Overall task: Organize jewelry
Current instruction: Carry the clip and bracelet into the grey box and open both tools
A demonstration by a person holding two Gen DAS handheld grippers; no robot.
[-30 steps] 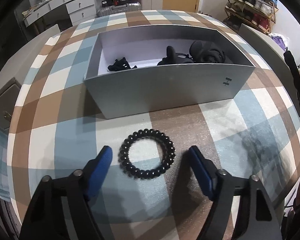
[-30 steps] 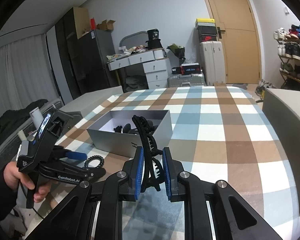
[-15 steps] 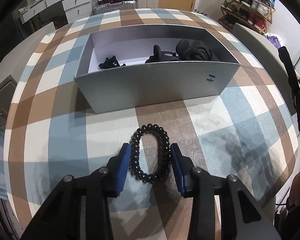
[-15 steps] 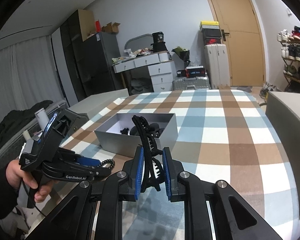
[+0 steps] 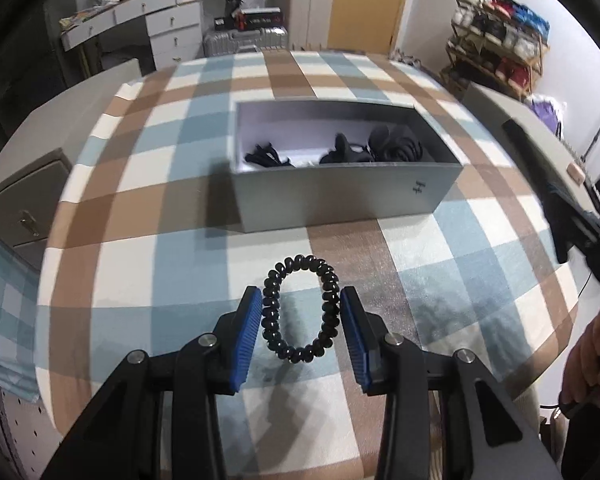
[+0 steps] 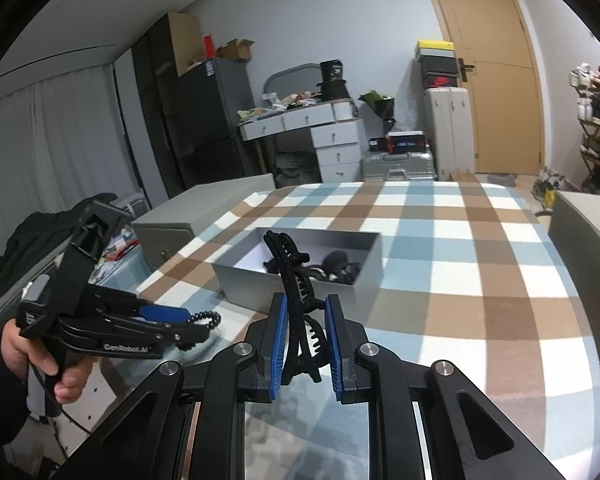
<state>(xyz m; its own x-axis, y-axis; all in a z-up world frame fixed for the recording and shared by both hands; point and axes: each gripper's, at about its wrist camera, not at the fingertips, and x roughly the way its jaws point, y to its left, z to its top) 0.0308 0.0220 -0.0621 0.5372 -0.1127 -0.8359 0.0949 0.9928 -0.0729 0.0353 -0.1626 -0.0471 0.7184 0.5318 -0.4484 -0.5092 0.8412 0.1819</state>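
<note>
Step in hand, by judgement: carry to the box, both claws loaded.

Nearest, left wrist view: left claw (image 5: 300, 320) clamped on the black spiral hair tie (image 5: 300, 309), blue pads (image 5: 247, 334) pressing both flanks, ring squeezed to a tall oval. Jaws just closed in on it. Tie appears lifted clear of the checked cloth of the counter (image 5: 148, 264), shadow beneath.

Right wrist view, nearest: right claw (image 6: 306, 334) shut on a black claw hair clip (image 6: 296, 292), teeth end standing up above the pads.

Farther, mid-counter: open grey box (image 5: 340, 196) holding several black hair accessories (image 5: 380, 148) toward its right end; left end bare.

Next move calls for: raise over the near wall, bring tie above the interior, then release; same for the clip.

View differences: only right wrist view shows the left claw side-on, tie dangling from its tip, the person's hand (image 6: 24, 356) on the grip. Only left wrist view looks down into the box.
</note>
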